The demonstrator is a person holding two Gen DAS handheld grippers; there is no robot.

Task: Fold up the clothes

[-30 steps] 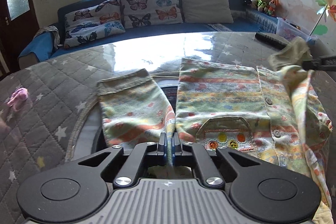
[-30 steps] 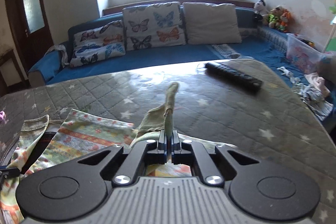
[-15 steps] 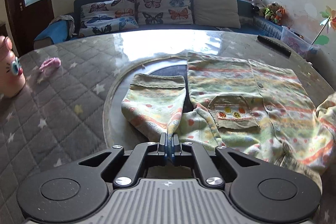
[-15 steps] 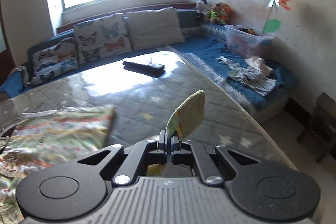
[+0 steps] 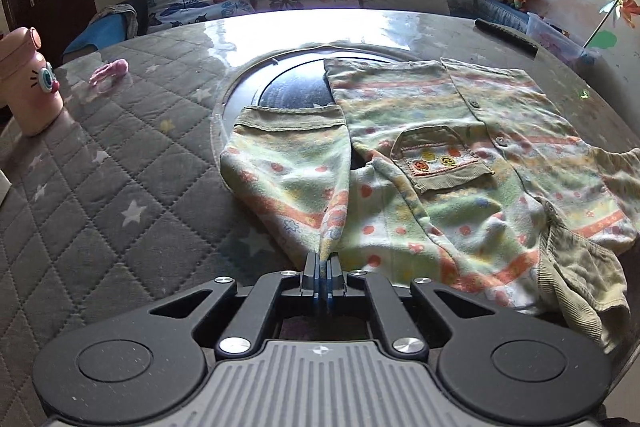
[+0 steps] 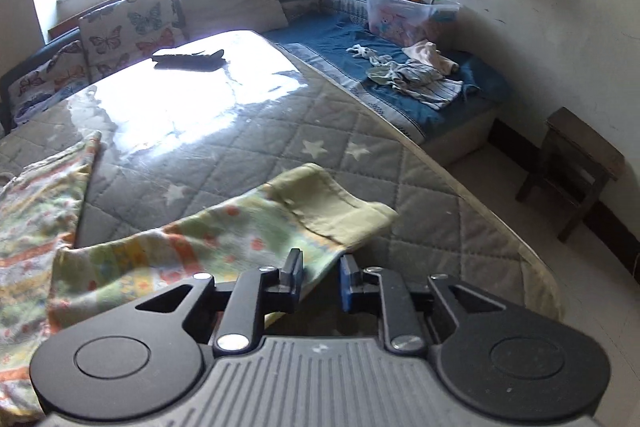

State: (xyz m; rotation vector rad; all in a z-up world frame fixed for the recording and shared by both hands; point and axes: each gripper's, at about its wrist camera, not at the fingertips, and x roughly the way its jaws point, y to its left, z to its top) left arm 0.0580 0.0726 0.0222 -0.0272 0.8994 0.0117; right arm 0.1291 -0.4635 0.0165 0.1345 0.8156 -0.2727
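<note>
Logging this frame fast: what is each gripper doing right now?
Left gripper: closed, pinching the striped green-and-orange child's shirt at its sleeve.
Right gripper: open, holding nothing; the shirt's other sleeve lies between its fingers.

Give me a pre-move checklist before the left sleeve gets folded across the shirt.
1. Left gripper shut on the striped, dotted children's shirt: ok.
2. Right gripper open, right sleeve released onto the quilted grey star-print table cover: ok.
3. Shirt body flat: not ok, collar area bunched.
4. Black remote control apart from shirt: ok.
5. Pink cartoon-face bottle away from the fold path: ok.
</note>
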